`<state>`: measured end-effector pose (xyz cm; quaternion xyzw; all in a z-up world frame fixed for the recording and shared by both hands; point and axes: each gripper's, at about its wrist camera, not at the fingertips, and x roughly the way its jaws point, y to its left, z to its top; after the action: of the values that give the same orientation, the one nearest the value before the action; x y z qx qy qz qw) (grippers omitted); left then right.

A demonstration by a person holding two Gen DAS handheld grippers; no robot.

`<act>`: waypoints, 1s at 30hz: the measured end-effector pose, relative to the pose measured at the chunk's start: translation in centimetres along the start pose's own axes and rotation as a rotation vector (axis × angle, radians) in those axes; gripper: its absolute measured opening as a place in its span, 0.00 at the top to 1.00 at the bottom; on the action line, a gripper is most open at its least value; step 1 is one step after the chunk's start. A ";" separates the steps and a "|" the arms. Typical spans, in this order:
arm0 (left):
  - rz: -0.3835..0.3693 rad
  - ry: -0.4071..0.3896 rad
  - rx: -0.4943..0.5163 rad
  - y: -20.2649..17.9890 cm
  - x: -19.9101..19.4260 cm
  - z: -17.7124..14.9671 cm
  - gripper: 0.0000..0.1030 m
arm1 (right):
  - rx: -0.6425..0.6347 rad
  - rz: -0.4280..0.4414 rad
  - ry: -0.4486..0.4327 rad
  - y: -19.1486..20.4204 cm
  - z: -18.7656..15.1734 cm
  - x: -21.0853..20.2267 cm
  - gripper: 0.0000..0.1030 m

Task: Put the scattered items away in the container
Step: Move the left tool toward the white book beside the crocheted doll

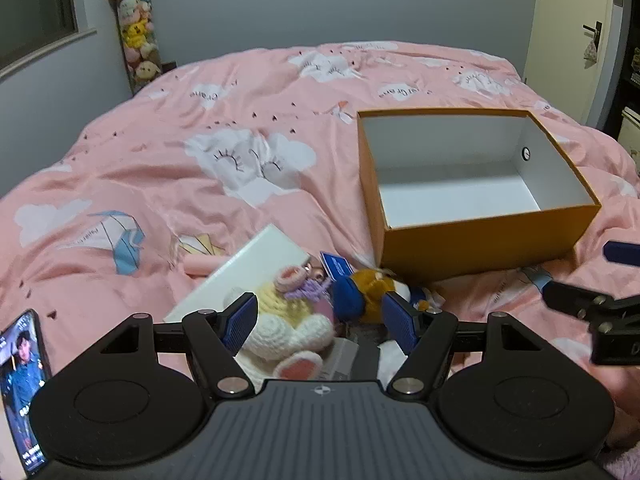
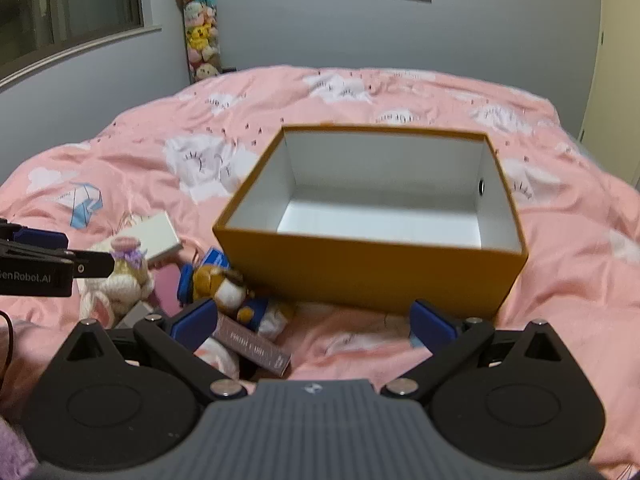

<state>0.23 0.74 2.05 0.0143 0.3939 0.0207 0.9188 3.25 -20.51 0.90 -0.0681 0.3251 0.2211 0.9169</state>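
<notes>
Left gripper (image 1: pixel 320 322) fingers spread wide, gripping nothing, over crocheted bunny (image 1: pixel 286 320) and brown plush (image 1: pixel 370 290) on the bed (image 1: pixel 160 168). Right gripper (image 2: pixel 314 322) fingers fully apart, empty, just before the orange box (image 2: pixel 372 268); plush beside its left finger.

We see a pink duvet (image 1: pixel 168 168) printed with white clouds covering the bed. A tall column of stuffed toys (image 1: pixel 136 32) stands in the room's far left corner, beside a window (image 2: pixel 68 12). At the duvet's near left edge a phone (image 1: pixel 22 384) lies with its screen lit.
</notes>
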 end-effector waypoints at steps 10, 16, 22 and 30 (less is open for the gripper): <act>0.043 0.003 -0.002 0.7 -0.3 1.1 0.21 | 0.056 0.022 -0.003 -0.8 2.9 -0.2 0.00; 0.037 0.019 0.010 0.7 -0.4 1.5 0.21 | 0.099 0.083 0.035 -0.2 4.6 0.4 0.00; 0.010 0.031 0.027 0.4 -0.4 1.5 0.21 | 0.114 0.120 0.095 1.1 4.4 1.3 0.00; 0.009 0.055 0.032 0.1 0.0 1.3 0.21 | 0.126 0.129 0.173 1.9 3.4 2.5 0.00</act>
<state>1.10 0.78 2.95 0.0302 0.4195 0.0187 0.9071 6.01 -17.01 2.03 -0.0080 0.4202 0.2523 0.8716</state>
